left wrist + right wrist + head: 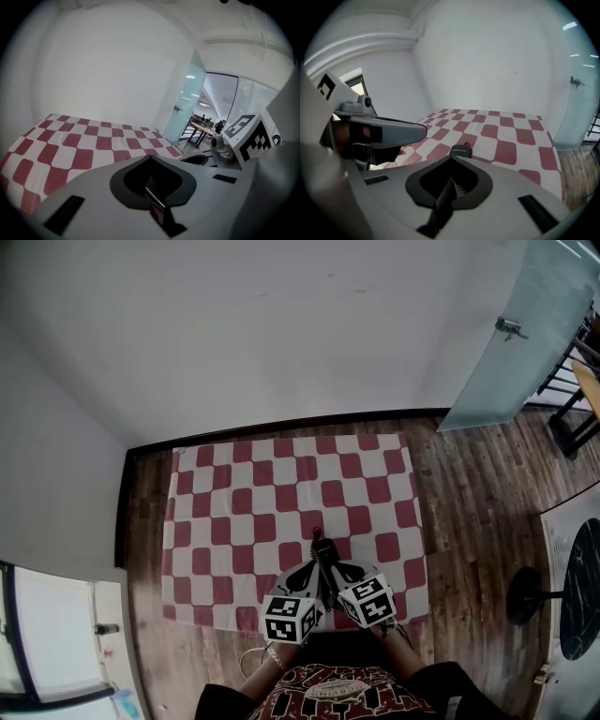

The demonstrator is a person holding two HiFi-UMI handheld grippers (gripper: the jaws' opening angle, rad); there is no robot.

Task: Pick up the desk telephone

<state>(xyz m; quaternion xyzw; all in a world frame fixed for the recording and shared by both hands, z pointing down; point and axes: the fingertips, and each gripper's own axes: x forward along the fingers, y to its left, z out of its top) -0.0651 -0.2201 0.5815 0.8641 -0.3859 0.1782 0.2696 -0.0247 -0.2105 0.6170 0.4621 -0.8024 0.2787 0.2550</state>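
Left gripper view: left gripper (152, 193) has its jaws pressed together with nothing between them. Ahead there's only the red-and-white checkered cloth (84, 140) and a blank wall (117, 70), with a glass door (185, 108) off to the right. No phone.

Right gripper view: right gripper (461, 151) jaws are pressed together too, empty. The cloth runs to the wall with nothing on it, and wooden floor (576, 164) shows past its right edge. No phone here either.

Head view: both grippers sit side by side at the near edge of the cloth, pointing out over it. The cloth lies on the floor against the wall. The desk telephone is in none of the three views, so I can't place it.

My read: the pick hasn't started, and the step in hand is locating the phone.
- Don't commit either gripper until the phone is in sight. Look beyond the cloth edges.
- Spread the jaws before closing in. Pressed together, they can only shove it.
- A phone is likely a base plus a loose handset on a cord. I'd pinch the base across a narrow side, steady the handset with the other gripper, and lift level so nothing slides off.
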